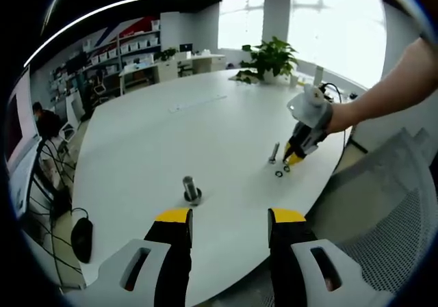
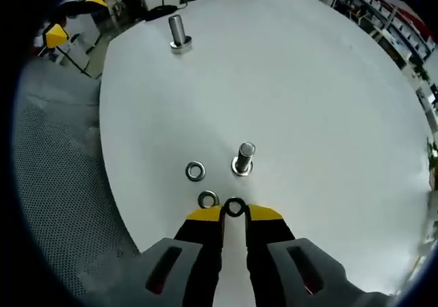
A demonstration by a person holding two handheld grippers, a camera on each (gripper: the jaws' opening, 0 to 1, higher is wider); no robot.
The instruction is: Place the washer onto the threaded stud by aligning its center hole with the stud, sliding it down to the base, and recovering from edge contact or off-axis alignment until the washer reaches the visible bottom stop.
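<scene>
Near table [image 2: 328, 68] edge, right claw [image 2: 235, 212] narrow, pinching washer [image 2: 235, 206] at tips. Stud [image 2: 243, 158] stands upright just past claw, slightly right. Two more washers [image 2: 196, 171] lie beside. Left claw [image 1: 229, 217] wide, holding nothing, by other stud [image 1: 190, 188]. Right is nearer.

Left gripper [image 1: 229, 218] hovers over the white tabletop [image 1: 171, 136], jaws spread wide and empty. A stud [image 1: 191, 189] stands upright just ahead. Farther right, the right gripper [image 1: 294, 158] tips down beside another stud [image 1: 274, 152] and two washers [image 1: 282, 171].
</scene>
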